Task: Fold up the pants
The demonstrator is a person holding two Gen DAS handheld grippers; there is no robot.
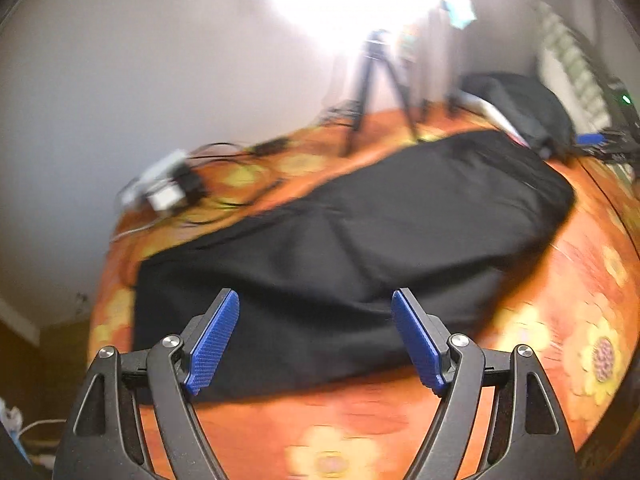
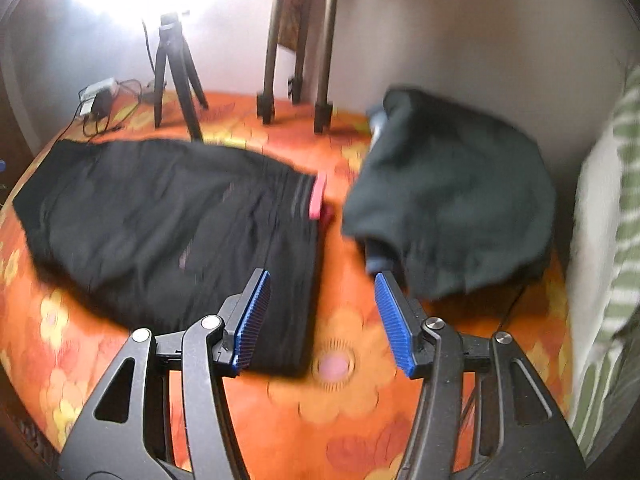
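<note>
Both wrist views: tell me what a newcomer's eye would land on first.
The black pants stand out first, lying flat across the orange flowered cloth, with a pink strip at their waistband end. Next come the blue-padded left gripper and right gripper, both open above the near edge of the pants. A dark bag sits just right of the waistband, and a glaring light washes out the wall behind.

Bare orange flowered bedspread (image 2: 344, 408) along the near edge, in front of the black pants (image 2: 168, 220): open room for either gripper. Narrow free strip between the pants' waistband end and a dark garment heap (image 2: 452, 200) at right. Hemmed in further right by a striped pillow (image 2: 608, 240). At the back, blocked by a small black tripod (image 2: 176, 72), taller stand legs (image 2: 296, 60), and a charger with tangled cables (image 1: 172, 184) toward the far left corner.
</note>
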